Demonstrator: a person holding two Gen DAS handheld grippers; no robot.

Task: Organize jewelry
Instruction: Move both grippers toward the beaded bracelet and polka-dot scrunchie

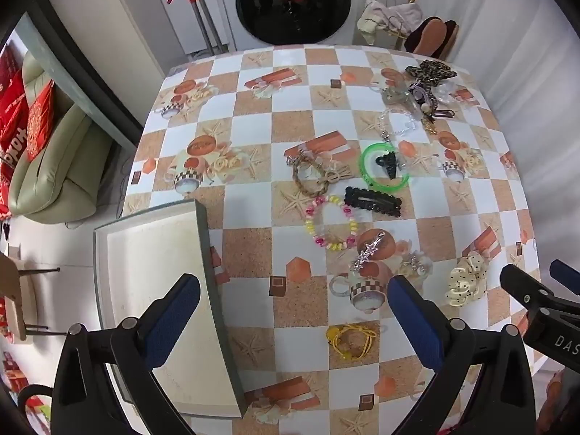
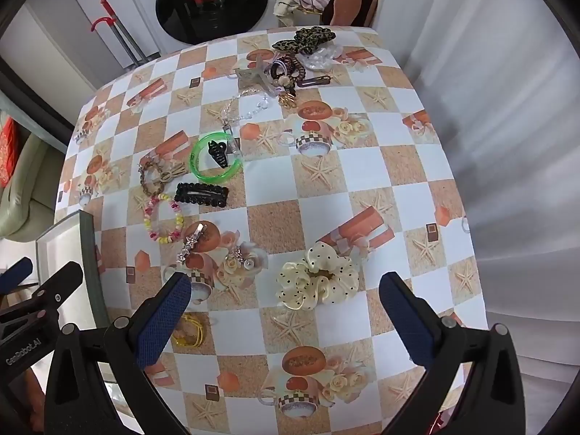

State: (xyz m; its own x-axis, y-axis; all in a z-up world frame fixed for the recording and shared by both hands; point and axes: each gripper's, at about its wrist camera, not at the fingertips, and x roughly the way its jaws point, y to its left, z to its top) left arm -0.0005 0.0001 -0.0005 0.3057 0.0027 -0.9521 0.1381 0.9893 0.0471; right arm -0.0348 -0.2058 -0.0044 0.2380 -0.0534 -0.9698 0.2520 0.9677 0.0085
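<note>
Blue textured pads on black plastic arms, left gripper [image 1: 293, 322] spread wide and holding nothing, hovering over the table's near-left part, one finger [image 1: 174, 320] above the tray, the other [image 1: 417, 320] over the cloth

Right gripper [image 2: 284, 320] likewise splayed wide and empty, above the cream polka-dot scrunchie [image 2: 319, 277], a ruffled satin ring lying between the two pads without touching either

Glossy checked oilcloth [image 2: 362, 166], white and sandy squares printed with starfish, cups and roses, covering the table

Shallow rectangular tray [image 1: 156, 253], grey rim, pale matte floor, resting at the table's left edge, nothing in it

Loose jewelry scattered flat across the cloth:
- yellow elastic cord ties [image 1: 349, 340], knotted, nearest the left gripper
- silver star-studded clip [image 1: 366, 253], slim and sparkly, just past them
- pink-and-yellow beaded bracelet [image 1: 331, 223], a round loop
- black scalloped snap clip [image 1: 373, 201], oblong, touching or nearly touching the bracelet
- braided straw-coloured rope bracelet [image 1: 313, 175] with a bow
- translucent green plastic bangle [image 1: 384, 168] with a small black claw clip [image 1: 388, 163] lying inside it
- clear beaded chain [image 1: 397, 123], looping toward the far pile

Far-right heap [image 2: 290, 69] of tangled pieces: leopard-print fabric bow [image 2: 304, 41], coiled hair ties, brown clip, clear bits, too jumbled to separate further
</note>
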